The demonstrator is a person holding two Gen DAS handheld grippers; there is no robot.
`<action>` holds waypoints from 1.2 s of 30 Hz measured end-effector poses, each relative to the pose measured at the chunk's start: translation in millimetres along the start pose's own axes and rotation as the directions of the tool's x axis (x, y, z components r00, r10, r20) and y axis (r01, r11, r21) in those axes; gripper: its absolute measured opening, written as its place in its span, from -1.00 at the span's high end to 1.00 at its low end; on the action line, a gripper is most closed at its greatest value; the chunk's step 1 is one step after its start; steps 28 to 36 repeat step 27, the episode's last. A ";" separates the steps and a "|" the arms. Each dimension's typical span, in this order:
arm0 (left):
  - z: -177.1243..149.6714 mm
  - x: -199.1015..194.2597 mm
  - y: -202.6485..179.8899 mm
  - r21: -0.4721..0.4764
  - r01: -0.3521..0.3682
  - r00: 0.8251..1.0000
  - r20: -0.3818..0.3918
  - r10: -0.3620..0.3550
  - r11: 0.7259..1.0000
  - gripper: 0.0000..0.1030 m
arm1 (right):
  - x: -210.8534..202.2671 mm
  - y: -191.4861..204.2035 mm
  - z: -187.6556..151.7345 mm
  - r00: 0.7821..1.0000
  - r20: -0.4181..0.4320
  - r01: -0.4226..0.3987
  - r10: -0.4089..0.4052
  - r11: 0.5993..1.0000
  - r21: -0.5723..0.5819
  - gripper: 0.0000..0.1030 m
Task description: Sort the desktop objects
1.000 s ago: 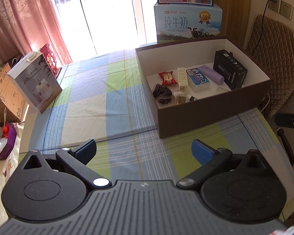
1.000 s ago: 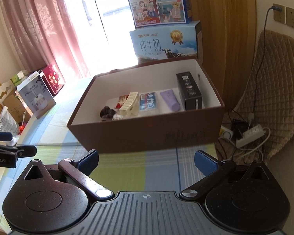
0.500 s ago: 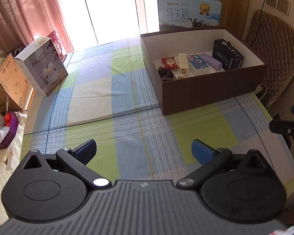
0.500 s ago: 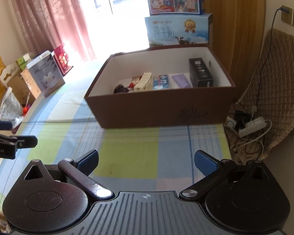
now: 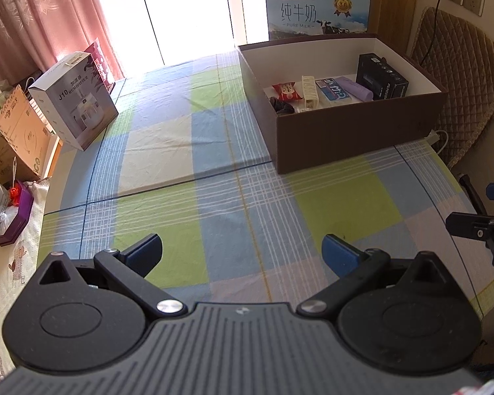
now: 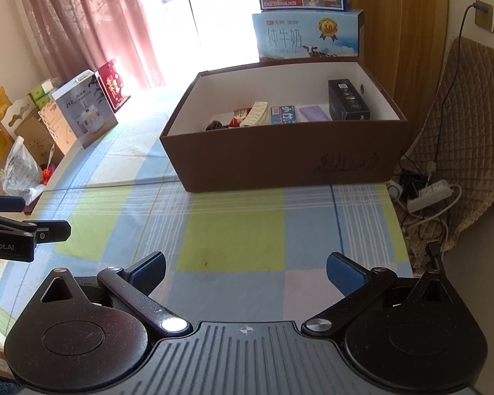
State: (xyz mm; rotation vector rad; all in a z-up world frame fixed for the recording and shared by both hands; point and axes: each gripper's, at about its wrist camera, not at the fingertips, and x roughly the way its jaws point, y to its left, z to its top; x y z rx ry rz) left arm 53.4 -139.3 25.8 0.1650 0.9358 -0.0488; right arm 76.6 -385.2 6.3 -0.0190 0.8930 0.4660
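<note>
Both grippers have drawn back from the open brown cardboard box with white inner walls (image 5: 355, 131), which a second ago filled much more of each view and now sits farther up the table at about one o'clock in the left wrist view and twelve o'clock in the right wrist view (image 6: 289, 161). Between the box and the grippers lies a wide stretch of the blue, green and white checked tablecloth (image 5: 214, 177). The left gripper (image 5: 242, 250) hovers above the cloth with its blue-padded jaws spread wide and nothing between them; the right gripper (image 6: 246, 268) hovers likewise, jaws wide apart and empty. Inside the box, the sorted things lie in a row along the floor: a black rectangular carton (image 5: 382, 80) against the right wall, a lilac tube (image 5: 355, 89) just beside it, a blue and white flat packet (image 5: 332, 89), a cream ribbed strip (image 5: 309, 91), a red snack wrapper (image 5: 286, 90), and a dark crumpled item (image 5: 281, 105) nearest the front corner. Beyond the box, at twelve o'clock, stands a pale blue milk carton case (image 5: 316, 13). At ten o'clock on the table edge rests a white humidifier box (image 5: 74, 98), tilted on its corner. From the left wrist view the right gripper's black frame shows at three o'clock.
</note>
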 end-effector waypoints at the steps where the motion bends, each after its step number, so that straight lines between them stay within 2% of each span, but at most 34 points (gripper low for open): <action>1: -1.0 0.0 0.6 0.000 0.000 1.000 -0.003 0.000 1.000 -0.98 | 0.0 0.5 -0.7 1.000 -0.003 0.002 -0.002 1.000 0.001 -0.96; 13: -14.9 -1.6 10.2 -0.004 -0.003 1.000 -0.029 0.003 1.000 -0.98 | 2.8 9.0 -6.5 1.000 -0.025 -0.001 0.001 1.000 0.005 -0.96; 36: -18.2 -0.5 16.4 -0.014 -0.007 1.000 -0.031 0.007 1.000 -0.98 | 8.2 17.0 -5.3 0.999 -0.032 -0.014 0.014 1.000 -0.002 -0.96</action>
